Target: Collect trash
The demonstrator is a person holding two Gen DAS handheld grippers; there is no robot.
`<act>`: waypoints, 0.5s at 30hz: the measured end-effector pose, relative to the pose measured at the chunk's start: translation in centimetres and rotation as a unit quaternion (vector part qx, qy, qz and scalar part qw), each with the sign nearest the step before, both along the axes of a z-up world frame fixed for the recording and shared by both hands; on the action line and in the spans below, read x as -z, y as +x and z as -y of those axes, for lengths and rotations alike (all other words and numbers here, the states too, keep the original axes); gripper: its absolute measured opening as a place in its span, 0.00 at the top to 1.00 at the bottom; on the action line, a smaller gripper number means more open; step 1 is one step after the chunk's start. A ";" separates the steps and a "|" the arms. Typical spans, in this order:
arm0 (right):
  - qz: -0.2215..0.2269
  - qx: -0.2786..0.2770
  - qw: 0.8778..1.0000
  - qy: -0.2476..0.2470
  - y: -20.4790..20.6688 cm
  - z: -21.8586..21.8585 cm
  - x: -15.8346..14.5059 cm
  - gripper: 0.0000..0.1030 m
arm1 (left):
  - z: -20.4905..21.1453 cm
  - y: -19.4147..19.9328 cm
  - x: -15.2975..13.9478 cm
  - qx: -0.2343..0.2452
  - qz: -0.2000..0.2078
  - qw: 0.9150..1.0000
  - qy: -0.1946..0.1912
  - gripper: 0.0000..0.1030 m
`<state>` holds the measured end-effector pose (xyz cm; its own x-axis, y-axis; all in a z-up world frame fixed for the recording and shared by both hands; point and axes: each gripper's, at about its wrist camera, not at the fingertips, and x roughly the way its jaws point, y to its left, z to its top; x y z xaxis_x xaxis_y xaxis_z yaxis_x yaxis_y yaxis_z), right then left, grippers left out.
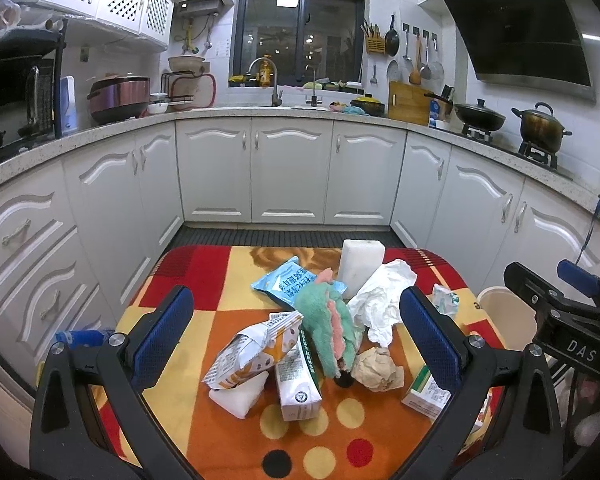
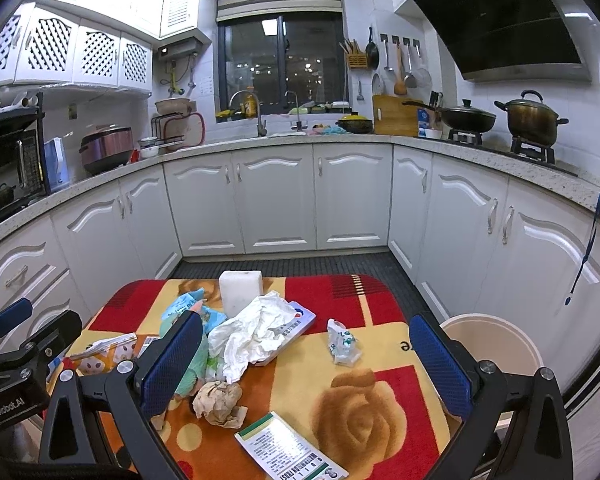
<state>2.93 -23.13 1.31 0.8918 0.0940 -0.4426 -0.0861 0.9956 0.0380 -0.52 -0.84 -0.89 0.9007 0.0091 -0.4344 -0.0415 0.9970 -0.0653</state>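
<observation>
The brown paper ball [image 2: 219, 403] lies on the patterned table [image 2: 380, 344], just ahead and inside of my right gripper [image 2: 306, 364], close to its left finger, jaws apart and empty. My left gripper [image 1: 296, 336], also spread and empty, hangs over the cartons. The bin [image 2: 496, 344] sits right of the table, so I judge the right hand better placed.

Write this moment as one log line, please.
phase: before first pick | left tool: open, empty | right tool: open, empty | trash: crumpled brown paper ball on patterned table | round beige bin: right of table
</observation>
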 end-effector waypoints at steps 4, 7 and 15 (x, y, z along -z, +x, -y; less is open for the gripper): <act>-0.002 -0.002 1.000 0.001 -0.1 -0.1 0.2 0.00 | 0.0 0.0 0.1 -0.001 -0.001 1.000 -0.002 0.01; -0.003 -0.005 1.000 0.003 0.0 -0.1 0.3 0.00 | 0.0 0.1 0.0 -0.001 -0.001 1.000 -0.003 0.01; -0.004 -0.009 1.000 0.007 0.0 -0.1 0.4 0.00 | -0.2 0.1 0.0 -0.001 -0.001 1.000 -0.002 0.01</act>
